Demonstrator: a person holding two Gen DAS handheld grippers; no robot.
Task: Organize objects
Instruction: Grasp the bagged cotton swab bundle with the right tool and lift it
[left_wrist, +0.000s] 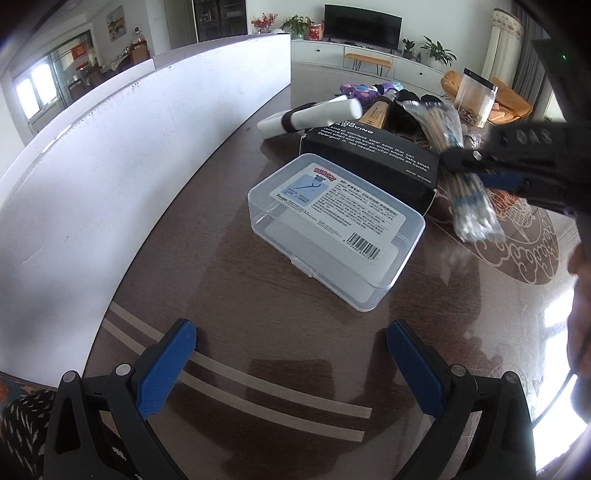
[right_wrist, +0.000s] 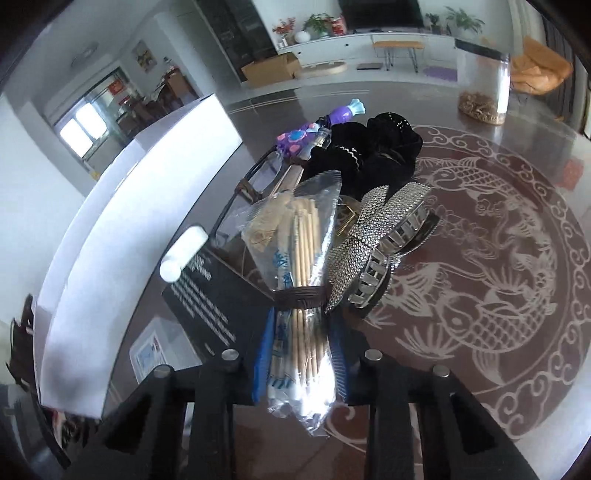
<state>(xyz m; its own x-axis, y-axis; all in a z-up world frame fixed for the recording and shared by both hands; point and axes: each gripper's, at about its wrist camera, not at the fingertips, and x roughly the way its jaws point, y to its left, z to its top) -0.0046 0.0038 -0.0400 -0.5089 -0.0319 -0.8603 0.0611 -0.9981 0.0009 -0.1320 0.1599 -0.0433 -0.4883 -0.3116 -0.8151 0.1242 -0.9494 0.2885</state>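
Note:
My right gripper (right_wrist: 301, 343) is shut on a clear bag of cotton swabs (right_wrist: 295, 240), its blue pads pressing the bag's lower half just below a brown band. The left wrist view shows the same gripper (left_wrist: 469, 162) at the right, holding the bag (left_wrist: 469, 206) above the table. My left gripper (left_wrist: 291, 332) stands open over the dark tabletop with nothing between its fingers. Ahead of it lies a clear plastic box (left_wrist: 336, 229) with a printed label. Behind that are a black carton (left_wrist: 373, 155) and a white tube (left_wrist: 314, 114).
A tall white box wall (left_wrist: 110, 147) runs along the left. A rhinestone hair claw (right_wrist: 376, 251), a black scrunchie (right_wrist: 369, 147) and a purple toy (right_wrist: 306, 129) lie in a pile. A clear jar (right_wrist: 484, 85) stands at the far right on the patterned table (right_wrist: 498, 258).

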